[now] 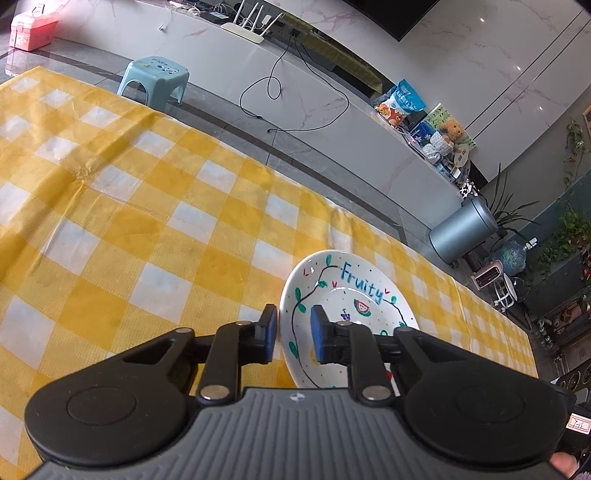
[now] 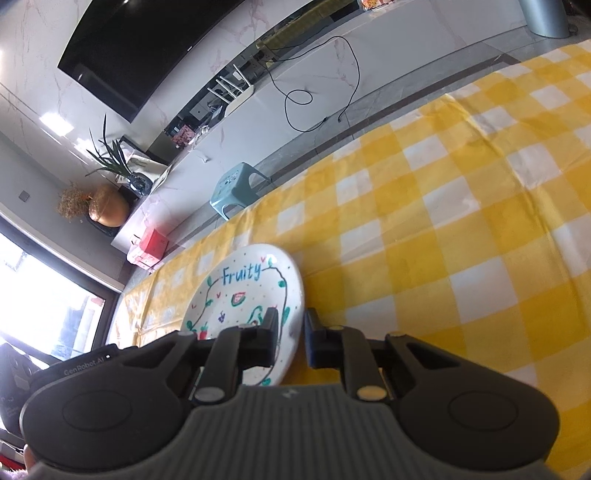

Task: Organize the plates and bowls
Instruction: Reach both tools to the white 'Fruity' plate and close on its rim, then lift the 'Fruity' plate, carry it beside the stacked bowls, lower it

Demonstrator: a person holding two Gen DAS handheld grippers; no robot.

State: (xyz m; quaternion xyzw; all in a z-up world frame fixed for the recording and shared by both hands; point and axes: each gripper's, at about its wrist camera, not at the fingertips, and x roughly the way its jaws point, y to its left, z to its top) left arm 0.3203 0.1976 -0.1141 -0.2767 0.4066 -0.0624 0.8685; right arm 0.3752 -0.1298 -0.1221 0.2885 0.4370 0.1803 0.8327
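Note:
A white plate (image 1: 351, 291) painted with "Fruity", vines and fruit sits on the yellow-checked tablecloth (image 1: 147, 221). My left gripper (image 1: 293, 332) straddles the plate's left rim, one blue pad outside and one over the plate, with a gap around the rim. In the right wrist view the same plate (image 2: 240, 291) lies at lower left, and my right gripper (image 2: 291, 338) straddles its right rim, also with a gap. Both grippers are open. No bowls are in view.
The tablecloth (image 2: 461, 240) stretches wide around the plate. Beyond the table's far edge stand a blue stool (image 1: 155, 79), a grey bin (image 1: 461, 229), a pink box (image 1: 33, 27) and a low white TV bench (image 1: 295, 96) with cables.

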